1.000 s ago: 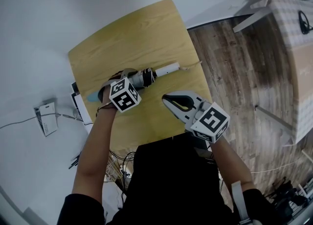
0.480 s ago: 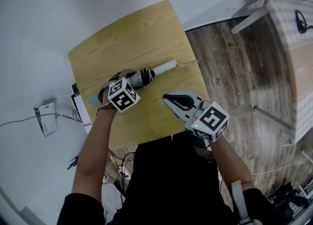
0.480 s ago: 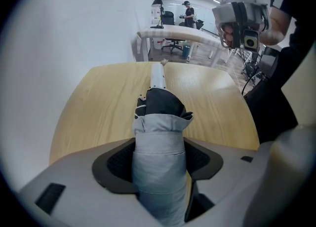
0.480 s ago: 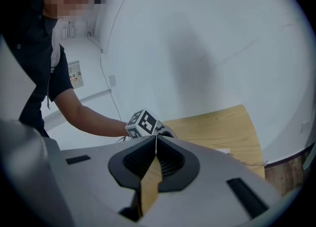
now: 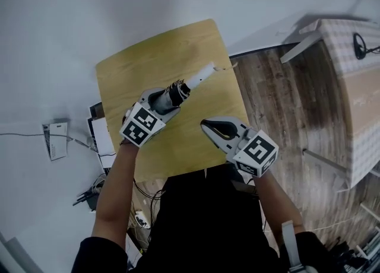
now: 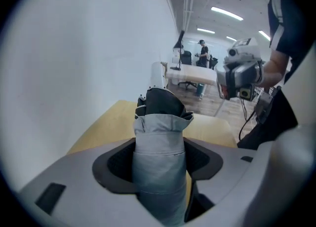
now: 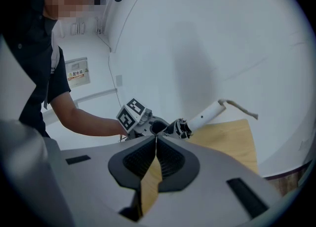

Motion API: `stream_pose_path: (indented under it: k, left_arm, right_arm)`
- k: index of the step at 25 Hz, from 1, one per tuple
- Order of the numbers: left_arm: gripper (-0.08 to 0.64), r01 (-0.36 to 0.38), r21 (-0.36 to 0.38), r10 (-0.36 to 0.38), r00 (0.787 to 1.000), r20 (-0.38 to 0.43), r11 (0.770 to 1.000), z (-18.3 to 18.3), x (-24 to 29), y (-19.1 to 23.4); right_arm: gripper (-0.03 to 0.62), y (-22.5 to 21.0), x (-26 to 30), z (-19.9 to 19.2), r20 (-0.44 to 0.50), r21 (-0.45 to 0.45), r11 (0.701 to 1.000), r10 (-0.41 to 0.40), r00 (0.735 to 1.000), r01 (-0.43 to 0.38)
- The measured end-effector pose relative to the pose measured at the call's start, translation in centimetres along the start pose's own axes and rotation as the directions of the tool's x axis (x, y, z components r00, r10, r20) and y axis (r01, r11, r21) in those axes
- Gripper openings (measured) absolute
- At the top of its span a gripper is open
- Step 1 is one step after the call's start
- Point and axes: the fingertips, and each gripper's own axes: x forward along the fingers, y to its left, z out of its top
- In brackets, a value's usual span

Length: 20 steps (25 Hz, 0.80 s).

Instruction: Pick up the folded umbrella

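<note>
- While the head view shows the left gripper (image 5: 161, 98) only from above, the left gripper view looks straight into its jaws. Both dark pads press on the grey sleeve of the folded umbrella (image 6: 159, 157) — a firm hold at a wide opening, the jaws having just been closing in on it.
- Umbrella position, head view: it runs from the left jaws up and to the right. The dark gathered fabric sits just past the pads and the white handle (image 5: 200, 76) is furthest out.
- The cord strap (image 7: 239, 106) trailing from the handle tip is plain only in the right gripper view.
- That view alone shows the umbrella side-on — tilted, handle end high, held clear of the wooden table (image 5: 148, 58).
- Right gripper (image 5: 208, 126): its own view shows the jaws together, tips touching, holding nothing. It hangs over the table's near edge, to the right of the umbrella and apart from it.
- Surroundings, head view: left of the table, a white box (image 5: 57, 141) with a cable lies on pale floor. To the right are the plank floor (image 5: 279, 100) and a surface under checked cloth (image 5: 356, 46).
- The left gripper view adds a distant desk (image 6: 192, 75) with a person (image 6: 202, 53) standing at it, well behind the umbrella.
</note>
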Motion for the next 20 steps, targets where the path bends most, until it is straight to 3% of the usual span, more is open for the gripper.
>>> stream_pose_path:
  k: [3,5,7,11,13,20]
  left_arm:
    - [0.285,-0.013,-0.098,0.028,0.987,0.155,0.995,2.7,-4.0,-0.3]
    - [0.287,-0.019,-0.15,0.059,0.963,0.262,0.989,4.3,-7.0,-0.7]
    - [0.286,-0.041,-0.191,0.111,0.92,0.376,0.981,6.0,-10.0,-0.9]
    - [0.287,-0.034,-0.275,0.19,0.805,0.562,0.961,8.3,-16.4,-2.2]
    - [0.287,-0.043,-0.277,0.209,0.766,0.608,0.96,8.7,-19.2,-3.3]
    - [0.287,-0.098,-0.293,0.28,0.671,0.686,0.951,7.2,-27.0,-8.8]
  right_arm:
    - [0.02,1.2,-0.8,1.4,0.018,-0.018,1.0,-0.003,1.0,0.003]
    - [0.02,2.2,-1.3,2.4,0.033,-0.03,1.0,0.006,0.999,-0.005]
    - [0.02,3.0,-1.5,3.6,0.044,-0.071,0.997,0.036,0.998,-0.033]
    - [0.02,5.2,-1.5,5.4,0.054,-0.135,0.987,0.096,0.994,-0.088]
    - [0.02,6.5,-1.6,6.2,0.052,-0.159,0.979,0.137,0.989,-0.128]
    - [0.019,11.9,-1.4,8.2,0.061,-0.271,0.937,0.246,0.967,-0.221]
